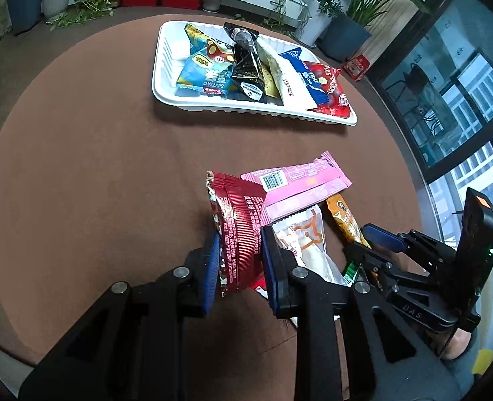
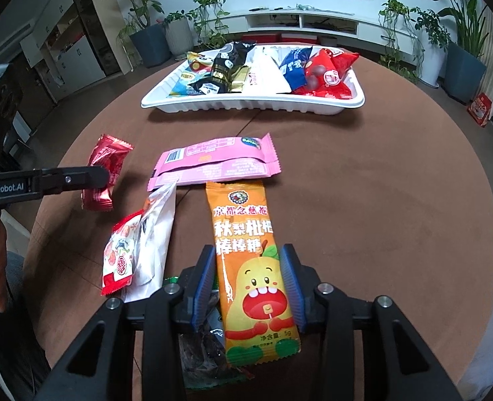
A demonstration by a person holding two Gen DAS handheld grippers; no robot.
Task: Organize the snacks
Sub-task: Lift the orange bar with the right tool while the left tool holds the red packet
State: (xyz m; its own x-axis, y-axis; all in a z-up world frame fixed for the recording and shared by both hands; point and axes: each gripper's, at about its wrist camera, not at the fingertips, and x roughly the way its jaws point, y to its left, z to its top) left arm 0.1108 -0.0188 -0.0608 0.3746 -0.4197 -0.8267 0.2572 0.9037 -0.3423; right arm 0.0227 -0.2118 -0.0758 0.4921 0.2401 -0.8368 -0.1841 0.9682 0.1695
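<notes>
- The left tool (image 1: 240,262) pinches a red snack packet (image 1: 238,230) between its blue pads, lifted off the brown tabletop (image 1: 96,173); the packet's long axis runs away from the camera, crimped end far
- The right tool (image 2: 248,285) stands spread on either side of an orange lollipop packet (image 2: 246,254), pads close to its edges; whether they touch I cannot tell
- That packet's long axis points toward the white tray (image 2: 246,105) at the far side, which is filled with a row of packets
- A pink packet (image 2: 219,162) lies crosswise just beyond the orange one, between it and the tray
- A white packet (image 2: 154,244) and a red-and-white packet (image 2: 119,257) lie to the left
</notes>
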